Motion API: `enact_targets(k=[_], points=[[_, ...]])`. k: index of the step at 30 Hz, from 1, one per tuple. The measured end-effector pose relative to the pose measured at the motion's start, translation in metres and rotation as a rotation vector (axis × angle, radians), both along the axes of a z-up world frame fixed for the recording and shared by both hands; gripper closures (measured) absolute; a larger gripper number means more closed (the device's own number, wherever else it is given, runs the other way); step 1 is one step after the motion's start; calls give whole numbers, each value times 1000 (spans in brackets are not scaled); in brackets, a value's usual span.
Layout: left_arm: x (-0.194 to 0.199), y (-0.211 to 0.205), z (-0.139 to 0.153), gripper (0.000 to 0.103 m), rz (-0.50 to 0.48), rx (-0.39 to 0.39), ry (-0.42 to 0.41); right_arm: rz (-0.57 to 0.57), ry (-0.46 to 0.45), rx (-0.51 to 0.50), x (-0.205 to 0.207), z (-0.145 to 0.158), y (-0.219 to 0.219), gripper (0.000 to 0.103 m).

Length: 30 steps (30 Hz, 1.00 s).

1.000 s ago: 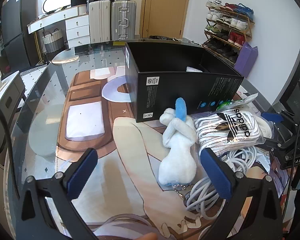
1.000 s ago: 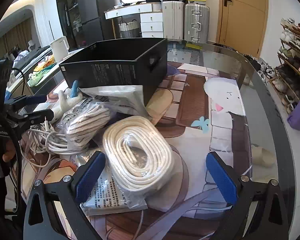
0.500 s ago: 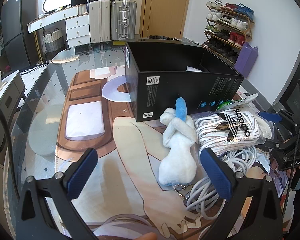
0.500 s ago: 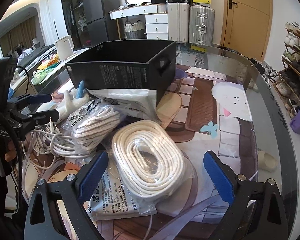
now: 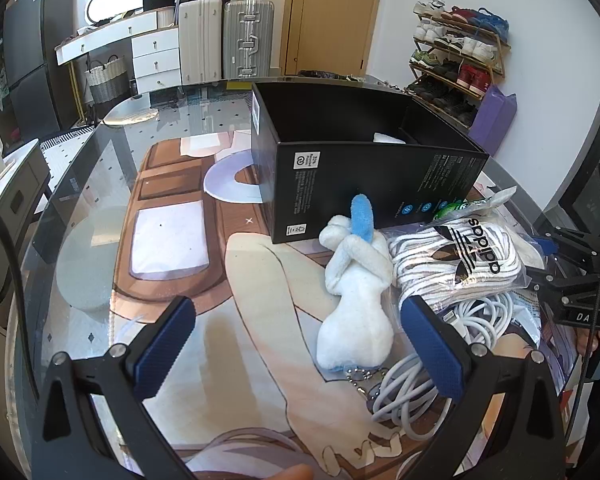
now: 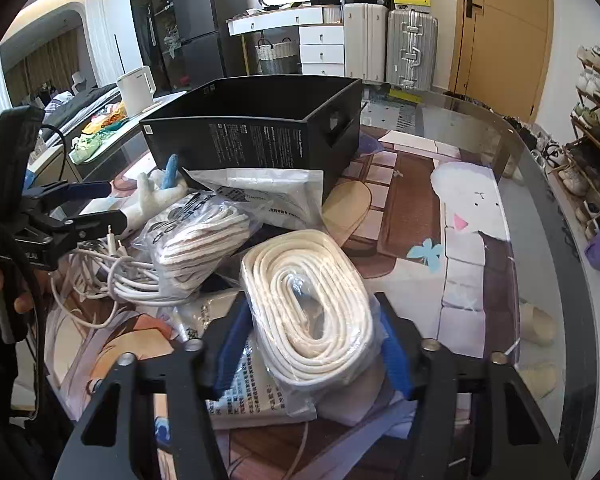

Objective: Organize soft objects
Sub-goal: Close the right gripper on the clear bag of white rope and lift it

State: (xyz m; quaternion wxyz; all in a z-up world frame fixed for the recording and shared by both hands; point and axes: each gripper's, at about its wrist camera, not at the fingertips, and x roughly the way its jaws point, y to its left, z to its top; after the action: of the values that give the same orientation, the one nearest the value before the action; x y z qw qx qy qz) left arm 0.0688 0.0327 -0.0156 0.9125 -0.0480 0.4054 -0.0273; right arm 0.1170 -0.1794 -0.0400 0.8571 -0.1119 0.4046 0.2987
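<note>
A bagged coil of cream rope (image 6: 312, 304) lies on the table in front of the black box (image 6: 260, 136). My right gripper (image 6: 314, 348) is shut on this rope coil, its blue pads pressing both sides. A white plush toy with a blue tuft (image 5: 356, 284) lies by the black box (image 5: 364, 184), next to a bagged adidas bundle of striped socks (image 5: 460, 260). My left gripper (image 5: 296, 348) is open and empty, with the plush toy just ahead between its pads. The left gripper also shows in the right wrist view (image 6: 84, 204).
A tangle of white cables (image 5: 412, 384) lies near the plush toy. Flat white packets (image 6: 268, 196) lie under and behind the rope coil. The glass table edge (image 6: 572, 240) curves at the right. Suitcases and a shoe rack stand beyond.
My right gripper has moved forward and closed on the rope coil. The left gripper has stayed in place, open.
</note>
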Motion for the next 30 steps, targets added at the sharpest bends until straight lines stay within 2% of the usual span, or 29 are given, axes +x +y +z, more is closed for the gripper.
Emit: enact_targets(k=[6, 20, 30], points=[[0, 0, 0, 0, 4, -1, 4, -17, -23, -14, -1, 3, -6, 61], [7, -1, 0, 0, 31, 25, 34, -61, -65, 6, -2, 22, -26, 61], [15, -5, 1, 1, 11, 33, 44, -76, -101, 26, -7, 34, -32, 61]])
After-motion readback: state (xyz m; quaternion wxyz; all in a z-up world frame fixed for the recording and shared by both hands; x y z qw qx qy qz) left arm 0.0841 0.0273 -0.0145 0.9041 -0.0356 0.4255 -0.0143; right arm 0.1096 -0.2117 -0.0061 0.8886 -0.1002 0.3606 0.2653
